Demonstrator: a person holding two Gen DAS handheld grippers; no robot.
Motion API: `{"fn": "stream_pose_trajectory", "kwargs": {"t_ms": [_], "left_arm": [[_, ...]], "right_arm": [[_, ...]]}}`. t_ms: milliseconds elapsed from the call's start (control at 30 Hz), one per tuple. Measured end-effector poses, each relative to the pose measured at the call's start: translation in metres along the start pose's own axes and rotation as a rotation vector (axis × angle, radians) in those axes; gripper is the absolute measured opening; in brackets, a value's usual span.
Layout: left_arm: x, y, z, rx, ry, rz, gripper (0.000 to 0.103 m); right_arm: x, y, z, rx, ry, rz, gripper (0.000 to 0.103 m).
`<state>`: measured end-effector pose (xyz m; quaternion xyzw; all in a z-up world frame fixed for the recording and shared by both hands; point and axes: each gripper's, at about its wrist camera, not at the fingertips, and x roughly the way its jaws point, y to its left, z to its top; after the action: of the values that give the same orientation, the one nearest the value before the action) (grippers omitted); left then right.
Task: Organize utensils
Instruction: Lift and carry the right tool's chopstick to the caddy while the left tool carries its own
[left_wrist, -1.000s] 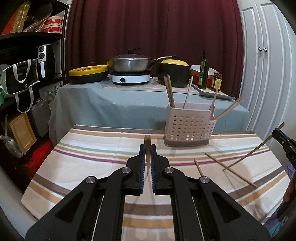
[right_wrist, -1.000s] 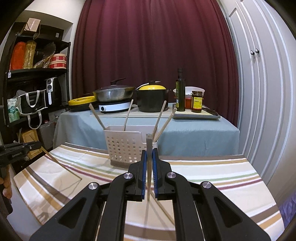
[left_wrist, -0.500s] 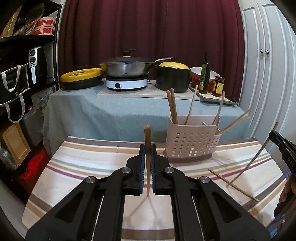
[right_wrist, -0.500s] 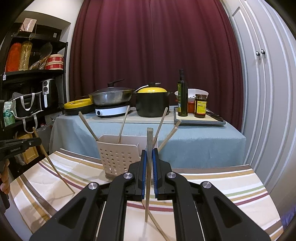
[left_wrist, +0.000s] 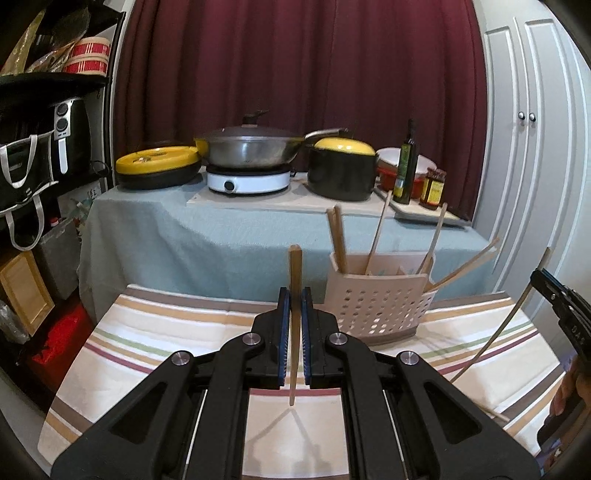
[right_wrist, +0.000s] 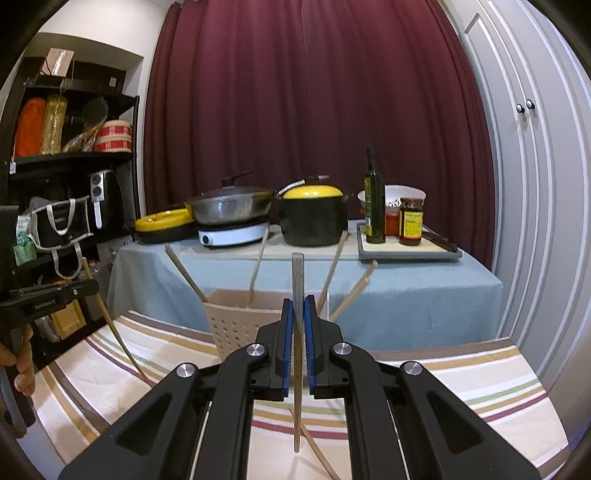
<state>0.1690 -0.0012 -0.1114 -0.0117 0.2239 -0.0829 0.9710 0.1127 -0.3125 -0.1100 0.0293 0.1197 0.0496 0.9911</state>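
My left gripper (left_wrist: 294, 301) is shut on a wooden chopstick (left_wrist: 295, 266) held upright above the striped tablecloth (left_wrist: 166, 332). The white perforated utensil holder (left_wrist: 380, 301) stands just right of it with several chopsticks leaning inside. My right gripper (right_wrist: 298, 310) is shut on another upright chopstick (right_wrist: 297, 277), with the holder (right_wrist: 236, 325) just behind and left of its fingers. One loose chopstick (right_wrist: 317, 448) lies on the cloth below the right gripper. Each gripper shows at the other view's edge, its chopstick (left_wrist: 498, 332) slanting down.
Behind the striped table is a blue-covered counter (left_wrist: 221, 236) with a wok on a hotplate (left_wrist: 247, 177), a black pot with yellow lid (left_wrist: 341, 173), an oil bottle (right_wrist: 375, 199) and jars. Dark shelves (right_wrist: 66, 184) stand left, white cabinet doors (left_wrist: 532, 166) right.
Both grippers have risen and tipped up with their chopsticks, and drawn closer to the holder. The chopsticks now hang clear above the cloth.
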Motion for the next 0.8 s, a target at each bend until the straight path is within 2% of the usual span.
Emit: {"fn": "stream_pose_trajectory", "kwargs": {"t_ms": [433,600,800], "left_arm": [[-0.024,-0.041,0.069,0.016,-0.172,-0.039,0.007],[-0.019,-0.055,0.097,0.018,-0.228,-0.055,0.007],[0.001,-0.067,0.12,0.02,-0.259,-0.06,0.007]], "right_arm": [[0.004,0.011,0.066,-0.039,-0.167,0.013,0.007],[0.015,0.013,0.09,-0.035,-0.216,0.034,0.007],[0.035,0.012,0.111,-0.029,-0.259,0.047,0.007]]}}
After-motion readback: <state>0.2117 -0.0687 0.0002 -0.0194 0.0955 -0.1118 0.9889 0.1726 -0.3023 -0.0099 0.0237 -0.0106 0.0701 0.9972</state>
